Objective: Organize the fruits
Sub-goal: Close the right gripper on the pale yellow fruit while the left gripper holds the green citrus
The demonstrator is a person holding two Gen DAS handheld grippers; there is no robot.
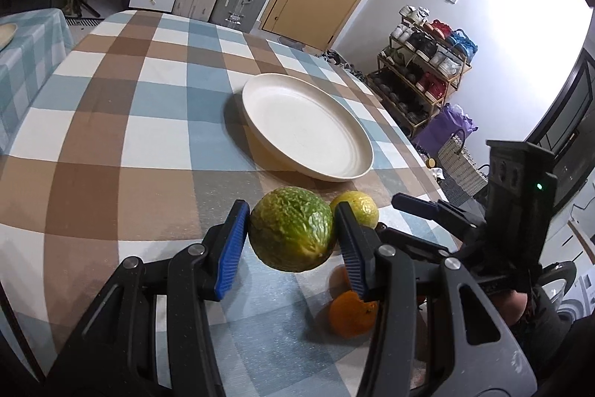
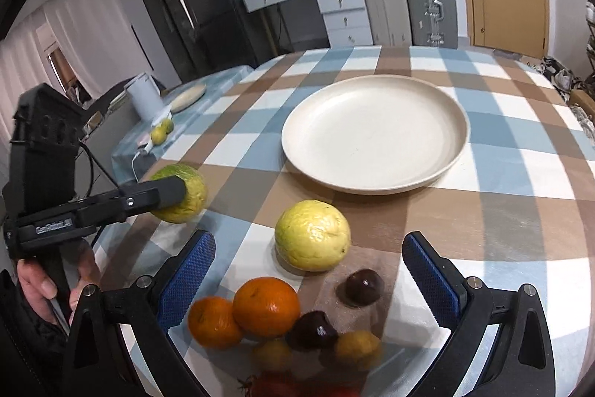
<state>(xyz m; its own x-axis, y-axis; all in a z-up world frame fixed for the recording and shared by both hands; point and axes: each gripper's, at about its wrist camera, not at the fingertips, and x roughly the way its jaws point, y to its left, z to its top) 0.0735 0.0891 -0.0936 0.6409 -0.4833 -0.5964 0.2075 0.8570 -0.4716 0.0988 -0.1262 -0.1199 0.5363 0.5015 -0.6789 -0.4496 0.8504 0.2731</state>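
My left gripper (image 1: 292, 216) is shut on a wrinkled green-yellow fruit (image 1: 292, 233), held above the checked tablecloth. The right wrist view shows the same fruit (image 2: 189, 192) at the left in that gripper, gripped by a hand. An empty cream plate (image 1: 260, 88) (image 2: 297, 151) lies beyond it. My right gripper (image 2: 308, 242) is open and hovers over the fruit pile. A pale yellow fruit (image 2: 312, 235) lies ahead between its fingers. Two oranges (image 2: 266, 307) (image 2: 212, 322), dark purple fruits (image 2: 362, 285) and small blurred yellow ones (image 2: 357, 345) lie nearer.
A side table at the left carries a kettle (image 2: 143, 95), a flat dish (image 2: 189, 95) and small yellow fruits (image 2: 160, 133). Suitcases (image 2: 427, 6), drawers and a door stand behind the table. A shoe rack (image 1: 424, 62) stands past its far right edge.
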